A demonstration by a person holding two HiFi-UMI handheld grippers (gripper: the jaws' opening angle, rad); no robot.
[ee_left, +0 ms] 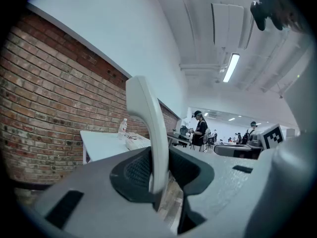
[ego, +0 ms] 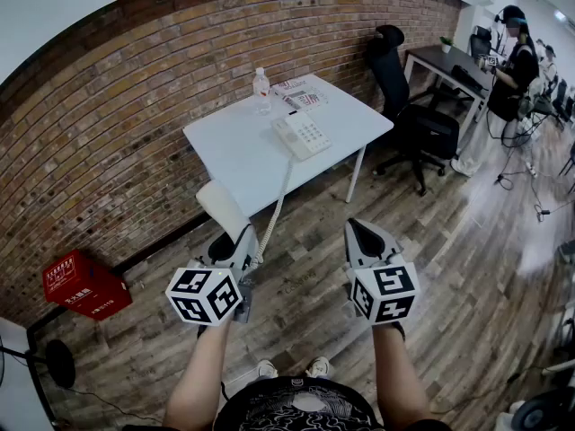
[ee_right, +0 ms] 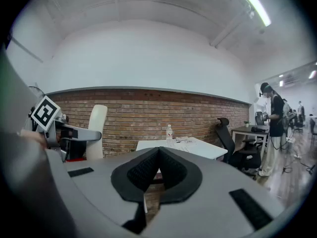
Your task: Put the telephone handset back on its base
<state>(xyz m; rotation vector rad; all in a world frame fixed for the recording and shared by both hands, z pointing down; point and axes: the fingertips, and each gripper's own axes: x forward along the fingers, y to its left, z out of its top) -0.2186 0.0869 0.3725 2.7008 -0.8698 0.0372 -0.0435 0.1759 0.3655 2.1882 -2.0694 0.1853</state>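
Note:
The white telephone handset (ego: pixel 223 210) stands upright between the jaws of my left gripper (ego: pixel 238 242), which is shut on it over the wooden floor, short of the table. In the left gripper view the handset (ee_left: pixel 148 133) rises out of the left gripper (ee_left: pixel 158 182). A coiled cord (ego: pixel 275 212) runs from it up to the white telephone base (ego: pixel 301 134) on the white table (ego: pixel 235 155). My right gripper (ego: pixel 356 230) hangs beside it, shut and empty. The right gripper view shows the right gripper (ee_right: pixel 158 168) closed, with the handset (ee_right: pixel 96 131) at the left.
A water bottle (ego: pixel 261 89) and papers (ego: pixel 302 97) lie at the table's far side. A red crate (ego: pixel 85 284) sits by the brick wall at the left. A black office chair (ego: pixel 406 108), a dark desk (ego: pixel 454 65) and a person (ego: pixel 512 57) are at the right.

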